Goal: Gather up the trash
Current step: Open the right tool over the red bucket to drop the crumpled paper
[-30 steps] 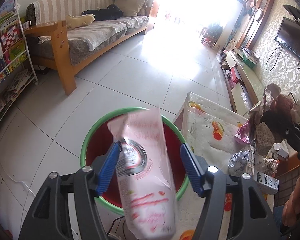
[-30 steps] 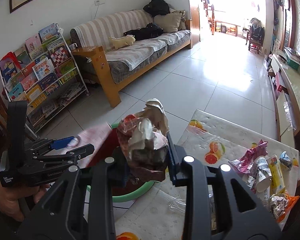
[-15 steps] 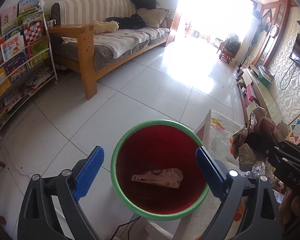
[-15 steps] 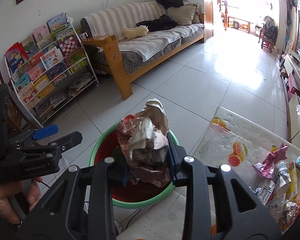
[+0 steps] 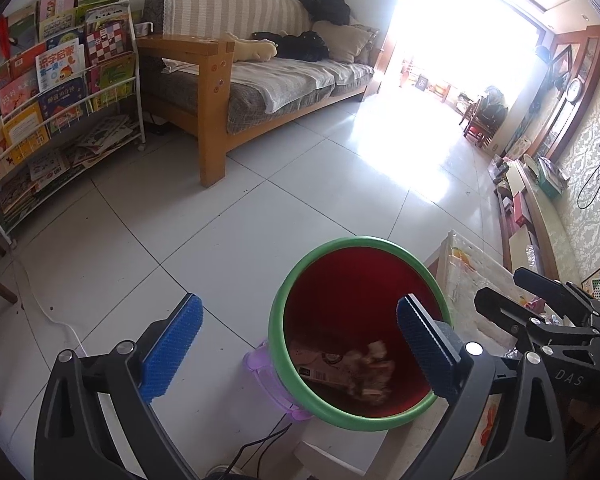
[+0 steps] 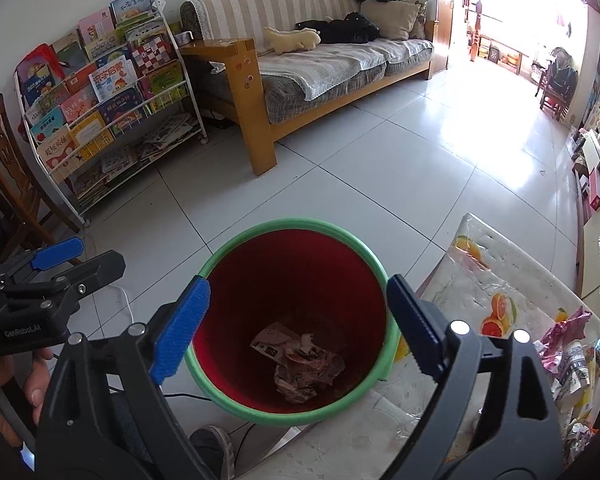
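Note:
A red bin with a green rim (image 5: 356, 242) (image 6: 292, 224) stands beside the table. Inside lie a flat pink wrapper (image 5: 320, 364) (image 6: 270, 338) and a crumpled brown paper wad (image 5: 370, 374) (image 6: 306, 370). My left gripper (image 5: 300, 348) is open and empty, left of and above the bin. My right gripper (image 6: 296, 324) is open and empty, directly over the bin. More wrappers (image 6: 572, 344) lie on the table with the fruit-print cloth (image 6: 488, 276) at right.
A wooden sofa (image 5: 268, 80) and a book rack (image 5: 48, 112) stand across the tiled floor. A purple stool (image 5: 268, 380) and cables sit by the bin. A TV cabinet (image 5: 540, 208) lines the right wall.
My right gripper opened and the crumpled wad dropped into the bin onto the pink wrapper. My left gripper, open since the wrapper dropped, has drifted left.

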